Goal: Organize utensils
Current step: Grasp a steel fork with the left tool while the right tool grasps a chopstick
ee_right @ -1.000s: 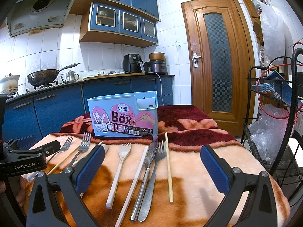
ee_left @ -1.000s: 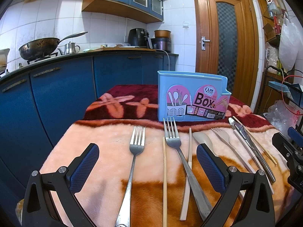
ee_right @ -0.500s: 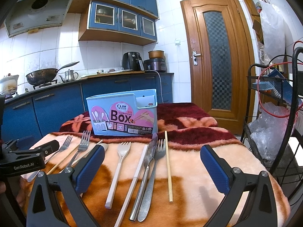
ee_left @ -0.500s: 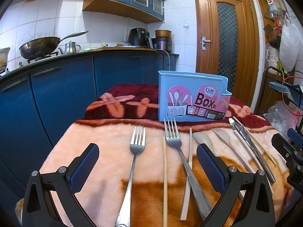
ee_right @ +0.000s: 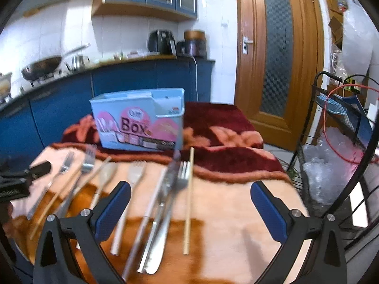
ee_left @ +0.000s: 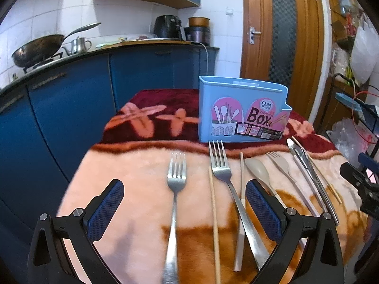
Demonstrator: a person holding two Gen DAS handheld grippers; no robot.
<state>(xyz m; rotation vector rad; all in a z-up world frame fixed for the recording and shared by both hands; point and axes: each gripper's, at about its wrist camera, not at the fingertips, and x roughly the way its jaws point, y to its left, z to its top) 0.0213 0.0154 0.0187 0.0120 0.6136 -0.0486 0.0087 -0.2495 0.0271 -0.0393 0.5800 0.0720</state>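
A light blue utensil box [ee_left: 241, 112] stands upright at the back of the blanket-covered table; it also shows in the right wrist view [ee_right: 138, 123]. Several utensils lie in a row in front of it: a steel fork [ee_left: 176, 179], a wooden chopstick [ee_left: 214, 213], a second steel fork [ee_left: 221, 168], a beige spoon [ee_left: 258, 172], a beige fork [ee_left: 281, 165] and a knife [ee_left: 305, 163]. My left gripper [ee_left: 184, 210] is open above the left fork's handle. My right gripper [ee_right: 190, 211] is open above the knife [ee_right: 163, 203] and a chopstick [ee_right: 189, 198].
The table wears a pink, orange and dark red fleece blanket [ee_left: 132, 189]. Blue kitchen cabinets [ee_left: 71, 108] with a wok [ee_left: 35, 49] stand at the left. A wooden door [ee_right: 277, 54] is behind, and a black wire rack [ee_right: 341, 127] with plastic bags is at the right.
Both grippers have tilted down and moved forward toward the utensils. The right view is blurred with motion. Both stay open and empty.
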